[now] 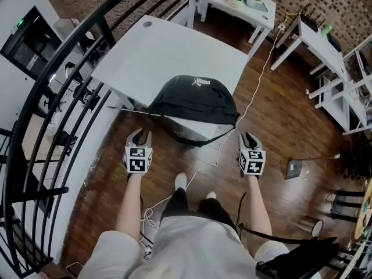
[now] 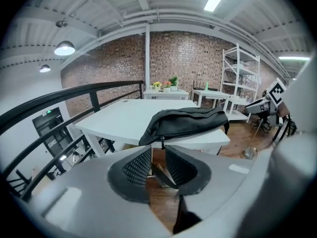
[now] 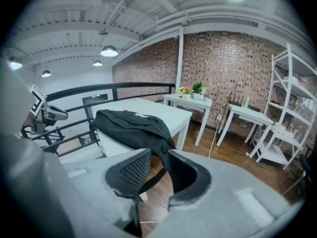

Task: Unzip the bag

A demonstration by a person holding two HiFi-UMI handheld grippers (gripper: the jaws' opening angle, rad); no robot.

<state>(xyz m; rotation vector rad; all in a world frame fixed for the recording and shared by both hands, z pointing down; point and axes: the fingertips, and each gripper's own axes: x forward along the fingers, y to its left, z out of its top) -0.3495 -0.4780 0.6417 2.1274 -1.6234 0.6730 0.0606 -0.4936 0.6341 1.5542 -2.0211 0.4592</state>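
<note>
While the bag (image 1: pixel 195 100) sits at the worktop (image 1: pixel 157 45) edge, we hold left hand-held gripper (image 1: pixel 141 134) & right hand-held gripper (image 1: pixel 250 138) short of it, jaws apart & empty; unbraced zip tug may drag it off.

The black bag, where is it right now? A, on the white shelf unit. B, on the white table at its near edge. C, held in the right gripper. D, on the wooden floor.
B: the black bag lies on the white table, at the edge nearest the person.
</note>
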